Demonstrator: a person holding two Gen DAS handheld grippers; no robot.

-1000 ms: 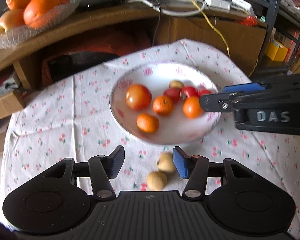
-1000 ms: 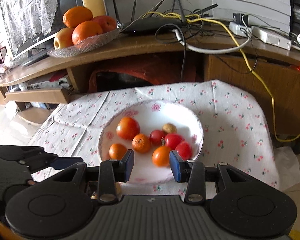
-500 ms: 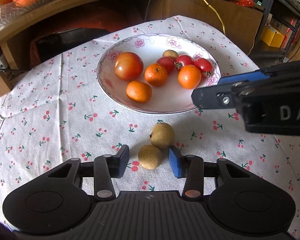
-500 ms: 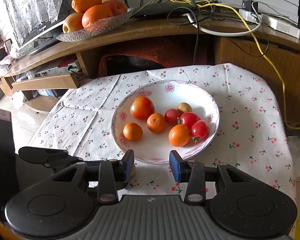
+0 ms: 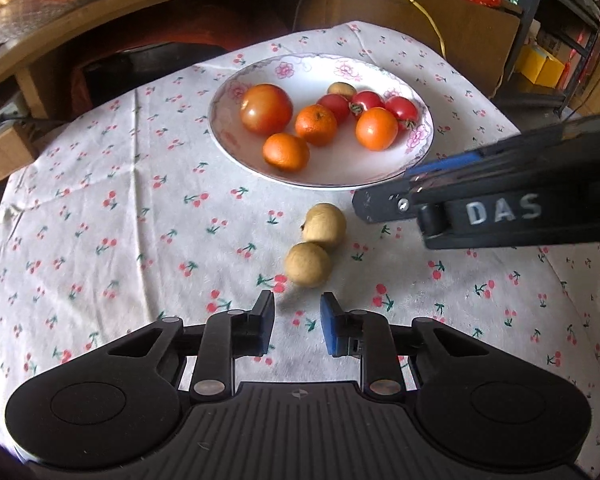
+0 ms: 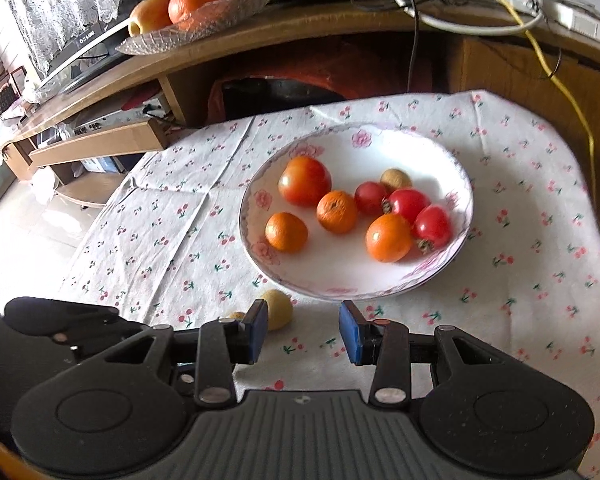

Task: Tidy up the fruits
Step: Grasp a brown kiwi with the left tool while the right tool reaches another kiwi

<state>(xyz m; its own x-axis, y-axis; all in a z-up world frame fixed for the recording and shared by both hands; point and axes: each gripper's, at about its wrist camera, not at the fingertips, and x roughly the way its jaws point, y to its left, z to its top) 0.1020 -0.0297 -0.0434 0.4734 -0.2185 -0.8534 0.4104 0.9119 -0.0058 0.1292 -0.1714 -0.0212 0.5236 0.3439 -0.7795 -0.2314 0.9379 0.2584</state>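
Resting on the cherry-print cloth (image 5: 100,208) just in front of the white plate (image 5: 422,142), two tan longans (image 5: 308,264) touch each other. The left gripper (image 5: 296,320) hovers just short of them, fingers parted and empty; the right gripper (image 6: 303,330) beside them gapes wider, empty too.
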